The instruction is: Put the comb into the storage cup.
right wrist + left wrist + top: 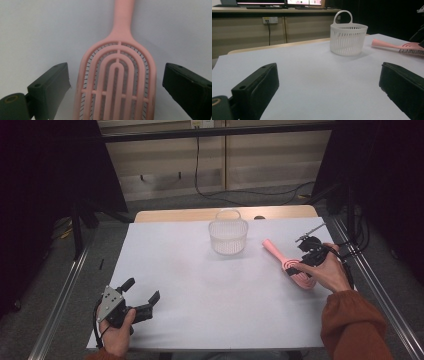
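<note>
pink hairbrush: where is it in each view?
High view: pink hairbrush right of centre, under the right gripper.
Left gripper view: far right edge, right of the white basket.
Right gripper view: centre, between the open jaws.
Shared landmark: the white sheet.

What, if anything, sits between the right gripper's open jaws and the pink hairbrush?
Nothing visible. The right gripper is open, a jaw on either side of the hairbrush head, with bare white table showing in both gaps. The basket stands apart, off to one side.
</note>
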A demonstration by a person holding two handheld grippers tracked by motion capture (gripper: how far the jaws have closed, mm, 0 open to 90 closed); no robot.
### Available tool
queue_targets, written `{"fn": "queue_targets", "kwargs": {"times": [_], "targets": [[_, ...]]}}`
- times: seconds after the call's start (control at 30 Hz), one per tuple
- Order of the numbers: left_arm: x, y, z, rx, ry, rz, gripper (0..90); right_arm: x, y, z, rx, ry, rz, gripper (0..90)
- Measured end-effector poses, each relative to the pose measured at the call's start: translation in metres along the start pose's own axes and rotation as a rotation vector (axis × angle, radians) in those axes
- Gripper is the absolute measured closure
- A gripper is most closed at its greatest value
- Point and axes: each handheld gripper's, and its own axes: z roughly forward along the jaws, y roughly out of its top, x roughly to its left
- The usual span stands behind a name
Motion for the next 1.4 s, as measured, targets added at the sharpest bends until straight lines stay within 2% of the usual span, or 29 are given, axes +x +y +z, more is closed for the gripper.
{"fn": "queue_targets", "kwargs": {"times": [0.43,0.5,0.67,0.87,0.97,1.17,1.4], "targets": [[0.001,0.000,-0.001,-0.003,-0.003,0.000,2.8,0.004,0.008,0.015,0.098,-0.028,-0.010,9.5],[0.000,0.000,0.000,-0.002,-0.002,0.000,2.8,0.005,0.009,0.016,0.106,-0.035,-0.007,13.5],[0.000,0.000,0.000,-0.004,-0.002,-0.001,2.8,0.006,0.010,0.020,0.133,-0.047,-0.009,15.5],[0.000,0.000,0.000,0.001,-0.004,0.002,2.8,0.008,0.011,0.024,0.151,-0.056,-0.010,13.7],[0.000,0.000,0.000,-0.003,-0.004,0.001,2.8,0.009,0.012,0.026,0.158,-0.069,-0.019,15.6],[0.000,0.000,0.000,0.000,-0.004,-0.001,2.8,0.009,0.011,0.026,0.169,-0.070,0.003,17.4],[0.001,0.000,0.000,0.001,-0.003,0.001,2.8,0.009,0.013,0.026,0.190,-0.083,0.006,18.1]]}}
